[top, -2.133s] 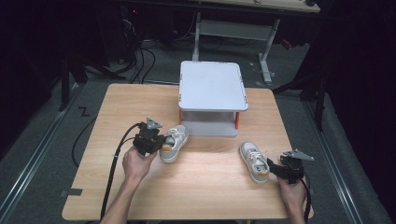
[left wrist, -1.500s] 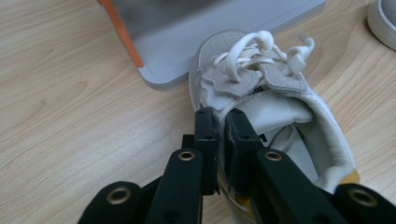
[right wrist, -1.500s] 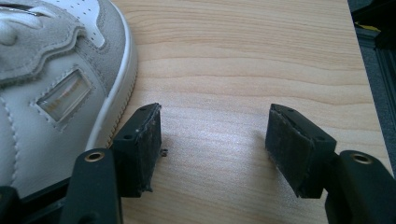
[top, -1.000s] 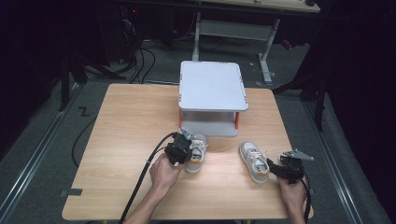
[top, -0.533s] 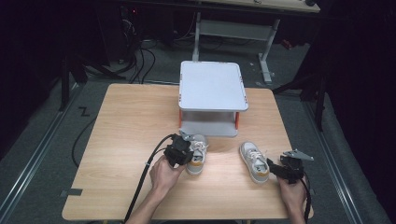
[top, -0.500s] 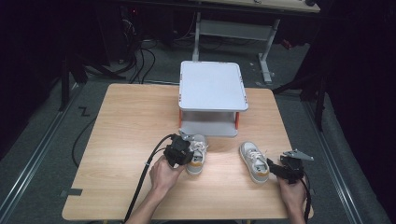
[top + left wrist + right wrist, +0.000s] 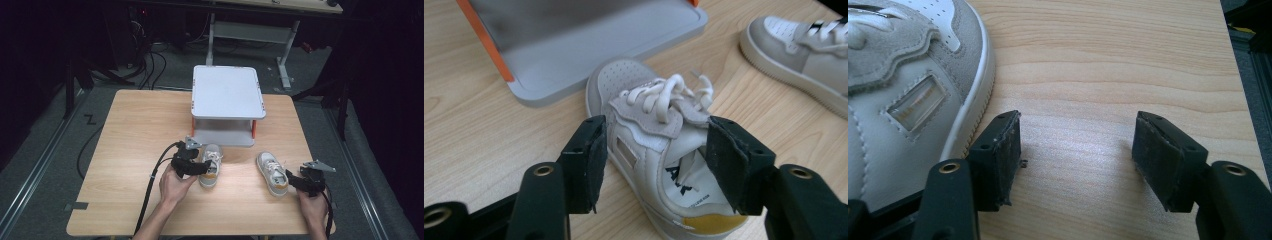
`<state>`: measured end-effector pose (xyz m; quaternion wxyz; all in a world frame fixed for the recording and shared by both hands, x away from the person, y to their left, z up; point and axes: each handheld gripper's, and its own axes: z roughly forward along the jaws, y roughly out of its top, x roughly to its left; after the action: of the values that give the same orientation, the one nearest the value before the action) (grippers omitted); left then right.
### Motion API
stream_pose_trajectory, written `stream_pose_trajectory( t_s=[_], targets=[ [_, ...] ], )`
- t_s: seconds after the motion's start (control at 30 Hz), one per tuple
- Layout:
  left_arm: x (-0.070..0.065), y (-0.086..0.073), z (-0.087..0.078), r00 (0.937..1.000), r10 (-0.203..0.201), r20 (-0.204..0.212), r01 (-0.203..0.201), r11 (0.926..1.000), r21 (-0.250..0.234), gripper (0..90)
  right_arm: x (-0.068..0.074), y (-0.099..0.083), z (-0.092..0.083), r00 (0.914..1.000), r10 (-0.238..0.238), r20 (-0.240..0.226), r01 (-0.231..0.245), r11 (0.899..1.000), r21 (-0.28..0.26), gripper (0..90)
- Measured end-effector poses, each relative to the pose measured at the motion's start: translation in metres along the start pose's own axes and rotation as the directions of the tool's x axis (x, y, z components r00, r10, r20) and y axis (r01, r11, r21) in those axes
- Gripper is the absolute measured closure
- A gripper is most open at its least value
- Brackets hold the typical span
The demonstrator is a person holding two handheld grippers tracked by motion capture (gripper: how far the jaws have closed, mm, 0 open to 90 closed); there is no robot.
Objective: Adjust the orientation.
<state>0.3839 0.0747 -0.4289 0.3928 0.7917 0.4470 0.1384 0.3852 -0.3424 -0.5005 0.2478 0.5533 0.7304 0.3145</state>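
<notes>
Jaws of the left gripper (image 7: 651, 165) have just been opening, and they are now standing apart on either side of a small grey and white shoe (image 7: 664, 150), with the shoe between them but a gap showing at each pad, so nothing is being gripped. That shoe is sitting flat on the table (image 7: 135, 130), its yellow-tabbed heel pointing toward the person's edge and its toe toward the grey shelf (image 7: 227, 92), just short of the shelf's lower board. In the high view the left gripper (image 7: 200, 167) is lying at the shoe's (image 7: 210, 165) left side, near the middle of the table, with the left hand (image 7: 175, 186) wrapping its body and a black cable trailing back over the near edge. Out toward the near right corner, the right gripper (image 7: 1075, 150) is holding its jaws wide over bare wood, clasping nothing, and a second matching shoe (image 7: 903, 85) is lying just beside its left jaw. From above, this second shoe (image 7: 272, 172) is resting to the right of the first, well apart from it, with the right gripper (image 7: 302, 181) and right hand (image 7: 315, 210) behind its heel.
</notes>
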Motion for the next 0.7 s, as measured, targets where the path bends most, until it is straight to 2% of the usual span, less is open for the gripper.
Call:
stream_pose_trajectory(
  t_s=[0.07,0.37,0.7],
  targets=[
    [0.002,0.000,-0.002,0.9999,0.010,-0.006,-0.010,0.9999,-0.008,41.7,0.000,0.000,0.000,1.0000,0.000,0.000,0.000,1.000,0.000,36.0],
    [0.017,0.001,-0.015,0.9989,-0.044,-0.018,0.042,0.9969,-0.067,40.2,0.000,0.000,0.000,1.0000,-0.005,-0.005,0.005,1.000,0.000,35.9],
    [0.035,-0.005,-0.032,0.9974,-0.055,-0.047,0.050,0.9922,-0.115,38.9,0.000,0.000,0.000,1.0000,-0.006,-0.003,0.006,1.000,0.000,36.0]
  ],
)
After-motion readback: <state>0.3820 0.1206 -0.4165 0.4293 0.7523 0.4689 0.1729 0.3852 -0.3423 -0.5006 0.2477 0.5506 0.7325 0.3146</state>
